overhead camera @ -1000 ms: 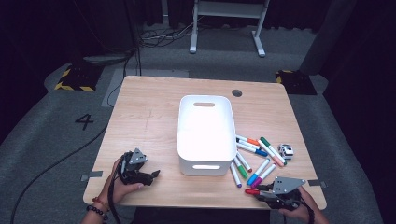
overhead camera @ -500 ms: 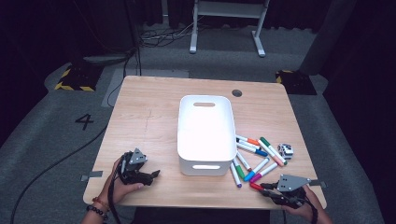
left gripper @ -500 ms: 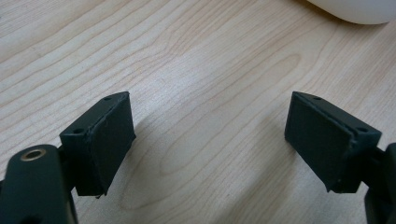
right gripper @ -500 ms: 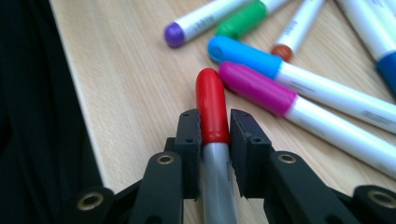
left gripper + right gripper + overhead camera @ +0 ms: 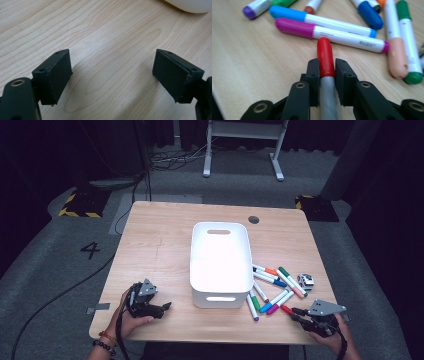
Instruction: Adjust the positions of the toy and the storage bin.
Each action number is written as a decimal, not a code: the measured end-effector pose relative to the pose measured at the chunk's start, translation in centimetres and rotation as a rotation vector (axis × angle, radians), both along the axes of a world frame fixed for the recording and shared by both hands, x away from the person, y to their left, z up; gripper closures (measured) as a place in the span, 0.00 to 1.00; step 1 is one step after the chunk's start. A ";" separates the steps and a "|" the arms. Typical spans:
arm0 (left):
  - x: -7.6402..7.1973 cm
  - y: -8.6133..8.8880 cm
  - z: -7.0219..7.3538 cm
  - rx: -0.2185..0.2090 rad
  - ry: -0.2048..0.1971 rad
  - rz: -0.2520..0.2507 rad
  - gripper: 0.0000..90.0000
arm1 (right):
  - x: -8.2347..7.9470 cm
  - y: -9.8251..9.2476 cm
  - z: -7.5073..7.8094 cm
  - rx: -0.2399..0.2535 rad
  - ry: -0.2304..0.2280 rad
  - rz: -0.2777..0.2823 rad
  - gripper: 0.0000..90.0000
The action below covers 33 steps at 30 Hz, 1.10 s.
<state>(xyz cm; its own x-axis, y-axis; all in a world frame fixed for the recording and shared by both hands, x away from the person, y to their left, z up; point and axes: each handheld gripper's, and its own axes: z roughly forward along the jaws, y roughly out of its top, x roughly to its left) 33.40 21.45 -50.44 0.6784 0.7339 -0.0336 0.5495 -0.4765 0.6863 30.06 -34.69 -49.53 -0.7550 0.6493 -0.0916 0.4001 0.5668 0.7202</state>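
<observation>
- Red-capped marker (image 5: 326, 58) clamped between the jaws of the right gripper (image 5: 326, 67); cap sticks out past the pads, grey-white barrel runs back between them. Jaws have just been closing, with the marker between them.
- Landmark: white bin (image 5: 220, 262), mid-table, rim handle slots at near and far ends.
- Right gripper (image 5: 299, 313) sits off the bin's near right corner, close to the table (image 5: 160, 240) front edge; held marker (image 5: 287, 310) points toward the bin.
- Loose markers (image 5: 272, 287) lie scattered just right of the bin's near half, between bin and right gripper. Magenta marker (image 5: 329, 35) and blue marker (image 5: 322, 21) lie side by side just beyond the red cap; peach-capped marker (image 5: 395, 47) and green marker (image 5: 409, 40) off to one side.
- Small black-and-white object (image 5: 306, 281) right of the marker pile, farther from the bin; cannot tell what it is.
- Left gripper (image 5: 162, 308) off the bin's near left corner, jaws wide apart, nothing between them, bare wood beneath. Bin edge (image 5: 190, 6) just visible ahead of it.
</observation>
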 end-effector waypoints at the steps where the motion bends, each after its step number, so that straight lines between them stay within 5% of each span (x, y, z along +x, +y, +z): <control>1: 0.0 0.0 0.0 0.000 0.000 0.000 0.18 | 0.3 -0.2 0.0 0.003 -0.003 -0.030 0.83; 11: 0.0 0.0 0.0 -0.001 0.000 0.000 0.18 | 1.2 -0.3 -0.2 0.020 -0.014 -0.142 0.83; 22: 0.1 0.0 0.1 0.012 -0.003 -0.002 0.18 | 1.7 0.1 -0.2 0.021 -0.017 -0.152 0.83; 33: 0.3 -0.1 0.1 0.012 -0.005 -0.012 0.17 | 2.4 -0.4 -0.1 0.076 0.063 -0.145 0.79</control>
<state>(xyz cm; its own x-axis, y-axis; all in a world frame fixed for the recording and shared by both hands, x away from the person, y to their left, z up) 33.73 21.37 -50.39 0.6871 0.7262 -0.0218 0.5406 -0.4910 0.6832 32.47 -35.10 -49.65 -0.6559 0.7548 0.0063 0.5194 0.4452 0.7294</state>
